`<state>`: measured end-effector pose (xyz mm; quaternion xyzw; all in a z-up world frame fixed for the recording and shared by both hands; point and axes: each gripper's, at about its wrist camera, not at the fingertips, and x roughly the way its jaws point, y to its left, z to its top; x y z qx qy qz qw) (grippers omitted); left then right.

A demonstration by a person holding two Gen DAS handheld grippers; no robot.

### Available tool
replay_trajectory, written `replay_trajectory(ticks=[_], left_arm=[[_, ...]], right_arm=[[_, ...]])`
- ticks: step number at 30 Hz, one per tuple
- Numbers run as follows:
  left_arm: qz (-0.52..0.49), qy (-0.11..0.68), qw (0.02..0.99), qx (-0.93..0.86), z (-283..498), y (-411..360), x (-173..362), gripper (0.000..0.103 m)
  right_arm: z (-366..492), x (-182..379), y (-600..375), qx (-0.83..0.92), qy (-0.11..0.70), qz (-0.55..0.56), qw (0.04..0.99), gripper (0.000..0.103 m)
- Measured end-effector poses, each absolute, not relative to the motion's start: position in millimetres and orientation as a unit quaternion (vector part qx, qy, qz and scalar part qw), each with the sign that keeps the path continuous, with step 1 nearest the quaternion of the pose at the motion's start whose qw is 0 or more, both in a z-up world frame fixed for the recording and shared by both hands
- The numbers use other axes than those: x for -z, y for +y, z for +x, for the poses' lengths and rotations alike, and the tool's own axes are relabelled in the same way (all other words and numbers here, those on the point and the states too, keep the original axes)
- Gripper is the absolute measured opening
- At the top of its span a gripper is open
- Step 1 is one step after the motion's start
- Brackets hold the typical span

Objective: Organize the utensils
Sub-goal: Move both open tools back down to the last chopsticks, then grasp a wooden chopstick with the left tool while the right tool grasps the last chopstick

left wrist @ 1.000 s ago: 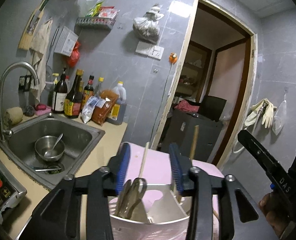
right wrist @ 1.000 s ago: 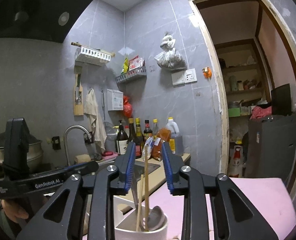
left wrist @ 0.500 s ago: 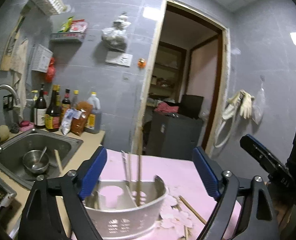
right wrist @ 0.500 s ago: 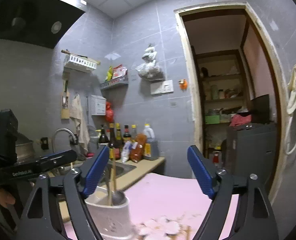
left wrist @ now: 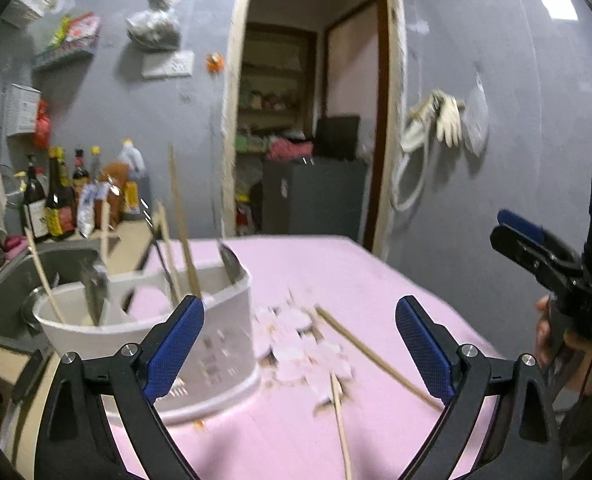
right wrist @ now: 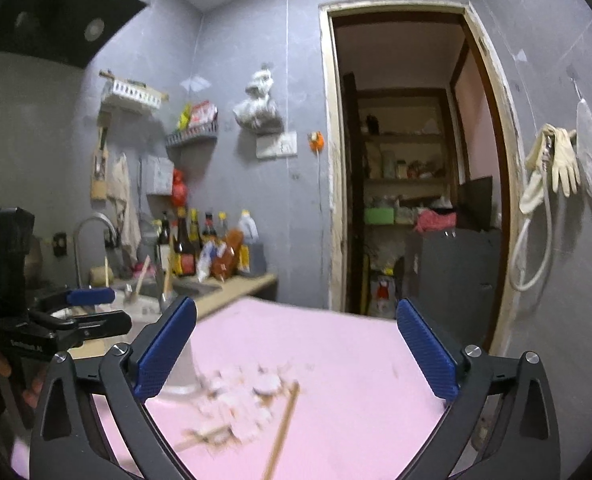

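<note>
Both tools, left tool [left wrist: 299, 344] and right tool [right wrist: 296, 348], are being drawn back, jaws just spread, nothing gripped; white holder [left wrist: 216, 344] of upright utensils is sitting on pink tabletop [left wrist: 335, 272], chopsticks [left wrist: 375, 356] lying beside it.

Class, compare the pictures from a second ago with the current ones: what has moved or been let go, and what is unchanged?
Both grippers have just been opening. The left hand-held gripper has let go of the chopstick in the white utensil holder and now has nothing between its pads; the right hand-held gripper likewise. Both views swung right, onto loose chopsticks on the pink table. The holder still stands there with its utensils.
</note>
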<state>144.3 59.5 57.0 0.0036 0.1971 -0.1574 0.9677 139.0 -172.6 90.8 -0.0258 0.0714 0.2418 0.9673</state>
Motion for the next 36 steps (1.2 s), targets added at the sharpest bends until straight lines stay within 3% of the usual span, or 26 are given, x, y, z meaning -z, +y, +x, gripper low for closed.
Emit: replay_trajectory(ticks=[20,22,24,27,31,33,36], left_arm=[[0.04,0.394,0.898,0.194,184,21,17,0.093],[0.039,0.407,0.89,0.202,186,19,20,0.086],[0.038,0.434,0.875,0.214,193,16,27,0.067],[0.036,0.467,0.856,0.219,200,12,38,0.048],[0.047,0.479,0.852,0.204,206,7,43,0.038],[0.045,0.488,0.85,0.192,212,9,44,0.024],[0.028,0.5,0.845,0.187,220,14,42,0.014]], right_arm=[[194,-21,-182,-0.246,0.296,-0.035,0.922,0.101],[201,-16,-182,-0.248,0.317,-0.03,0.915,0.099],[206,-11,-181,-0.25,0.333,-0.032,0.909,0.093],[211,-7,-176,-0.255,0.351,-0.042,0.9,0.082],[214,-1,-165,-0.262,0.37,-0.064,0.889,0.072],[218,1,-159,-0.267,0.38,-0.072,0.883,0.062],[228,6,-147,-0.275,0.403,-0.077,0.87,0.051]])
